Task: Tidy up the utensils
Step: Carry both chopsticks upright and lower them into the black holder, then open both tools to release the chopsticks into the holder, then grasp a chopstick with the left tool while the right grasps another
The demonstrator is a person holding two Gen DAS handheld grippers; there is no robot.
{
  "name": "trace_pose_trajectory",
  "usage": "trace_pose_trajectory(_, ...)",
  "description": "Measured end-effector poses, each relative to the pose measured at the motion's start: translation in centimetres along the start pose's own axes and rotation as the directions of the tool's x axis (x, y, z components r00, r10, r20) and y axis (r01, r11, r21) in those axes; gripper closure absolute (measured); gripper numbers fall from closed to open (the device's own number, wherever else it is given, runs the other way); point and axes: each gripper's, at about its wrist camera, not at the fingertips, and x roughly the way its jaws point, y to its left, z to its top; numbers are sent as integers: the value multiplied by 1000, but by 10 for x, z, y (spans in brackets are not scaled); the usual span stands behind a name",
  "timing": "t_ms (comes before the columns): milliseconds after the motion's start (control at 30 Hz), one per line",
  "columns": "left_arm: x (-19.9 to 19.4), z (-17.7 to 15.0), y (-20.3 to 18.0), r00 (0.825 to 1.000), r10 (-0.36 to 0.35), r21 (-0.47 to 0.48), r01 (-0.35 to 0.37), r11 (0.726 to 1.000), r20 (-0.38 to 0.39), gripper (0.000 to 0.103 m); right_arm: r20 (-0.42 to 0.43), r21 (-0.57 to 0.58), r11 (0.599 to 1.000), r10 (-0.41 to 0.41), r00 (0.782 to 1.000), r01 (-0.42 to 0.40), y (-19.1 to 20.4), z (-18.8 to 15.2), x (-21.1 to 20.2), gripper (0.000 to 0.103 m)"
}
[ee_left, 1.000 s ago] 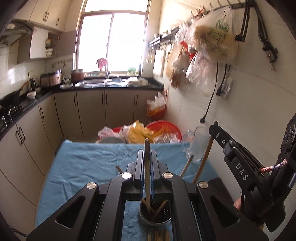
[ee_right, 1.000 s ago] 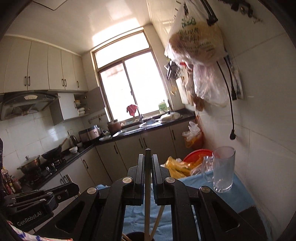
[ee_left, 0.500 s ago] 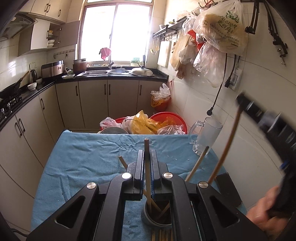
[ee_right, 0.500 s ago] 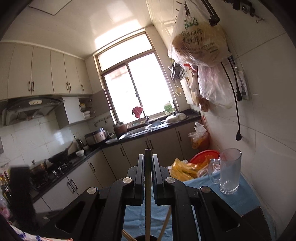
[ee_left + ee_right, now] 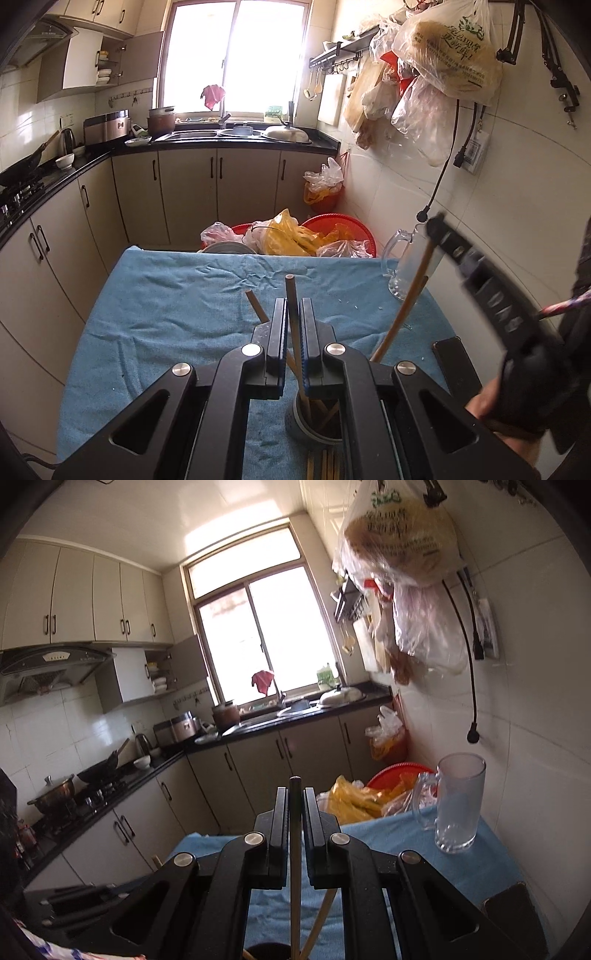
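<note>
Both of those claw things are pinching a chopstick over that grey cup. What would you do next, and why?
Probably ease the left gripper a little lower, then open it. Its chopstick stands nearly upright, with its lower end already inside the holder among the other sticks, so it should drop in cleanly. The right gripper, shut on its own chopstick, looks set to follow.

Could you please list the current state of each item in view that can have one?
Left gripper: jaws shut on a brown wooden chopstick.
Right gripper: jaws shut on a dark-tipped chopstick.
Grey cylindrical holder: upright, chopsticks inside.
Clear glass mug: upright, empty.
Wall cabinet door: open.
</note>
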Motion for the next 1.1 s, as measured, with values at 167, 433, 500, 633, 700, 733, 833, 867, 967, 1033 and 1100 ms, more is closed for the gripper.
trace_pose_trajectory(167, -23, -3, 4, 1000, -5, -9, 5, 1000, 24, 87, -19, 3, 1000, 10, 1000, -10, -2, 0, -2, 64)
trace_pose_trajectory(433, -89, -18, 12, 993, 27, 3, -28, 1000, 117, 63, 20, -7, 1000, 9, 1000, -9, 0, 18, -46, 52)
trace_pose_trajectory(500, -105, -27, 15, 991, 31, 4, -32, 999, 130, 57, 15, -15, 1000, 12, 1000, -11, -1, 16, -62, 48)
trace_pose_trajectory(633, -117, -57, 24, 994, 42, -7, -42, 999, 101, 53, -59, -44, 999, -7, 998, 5, -8, -13, -90, 37)
trace_pose_trajectory(700, -110, -77, 28, 998, 35, -17, -34, 999, 48, 53, -157, -59, 998, -23, 987, 13, -14, -47, -97, 37)
trace_pose_trajectory(733, -105, -87, 30, 999, 31, -23, -30, 999, 19, 53, -196, -62, 998, -27, 980, 15, -17, -61, -98, 37)
trace_pose_trajectory(833, -80, -123, 34, 994, 18, -33, -21, 999, -105, 53, -357, -70, 998, -22, 934, -3, -24, -119, -99, 38)
trace_pose_trajectory(867, -73, -132, 34, 991, 13, -29, -17, 999, -134, 53, -404, -67, 998, -14, 915, -15, -25, -137, -100, 41)
trace_pose_trajectory(967, -43, -159, 25, 973, -1, 7, 3, 1000, -229, 53, -513, -60, 996, 26, 858, -66, -22, -179, -101, 54)
trace_pose_trajectory(1033, -23, -173, 17, 958, -17, 28, 26, 999, -288, 62, -550, -63, 994, 41, 834, -91, -18, -194, -99, 58)
trace_pose_trajectory(1100, -5, -182, 8, 941, -30, 42, 47, 998, -337, 68, -566, -57, 993, 54, 823, -104, -15, -202, -98, 60)
